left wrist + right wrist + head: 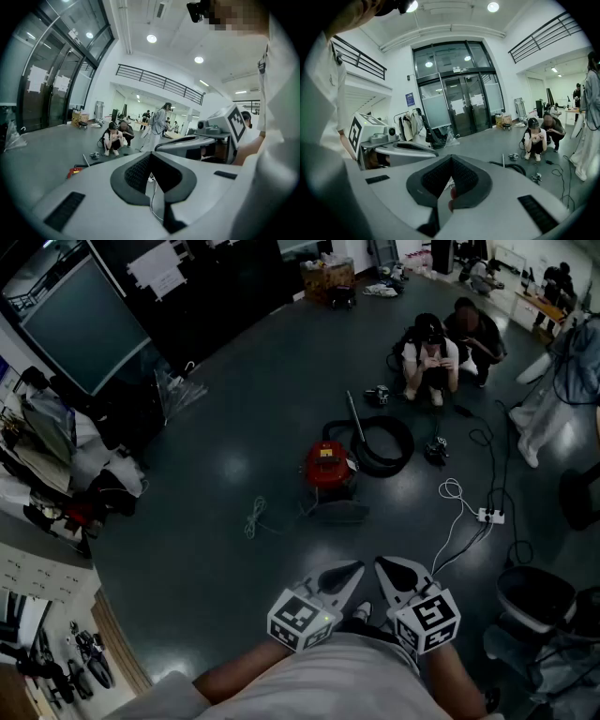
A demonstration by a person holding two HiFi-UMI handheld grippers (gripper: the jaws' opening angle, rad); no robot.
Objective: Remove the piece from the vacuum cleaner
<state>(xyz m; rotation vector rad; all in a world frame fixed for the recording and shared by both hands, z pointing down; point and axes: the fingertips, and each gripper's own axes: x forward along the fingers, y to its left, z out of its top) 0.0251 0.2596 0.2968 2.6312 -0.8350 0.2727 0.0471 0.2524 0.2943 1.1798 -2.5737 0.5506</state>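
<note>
Left gripper (339, 577) and right gripper (405, 575) are both clenched shut on nothing, tucked close to the person's body at the bottom of the head view. The red vacuum cleaner (328, 465) sits on the floor mid-frame, well apart from both, with its black hose (386, 444) coiled just to its right and a thin wand (355, 416) poking up from it.

What I'd worry about:
- a white cable (457, 521) and power strip (489, 516) lie at lower right, and a loose cord (253, 518) lies left of the vacuum, so tripping looks easy
- tugging the piece one-handed would probably just drag the whole vacuum
- two people (441, 352) crouch near the hose at upper right, so a swinging wand could reach them
</note>
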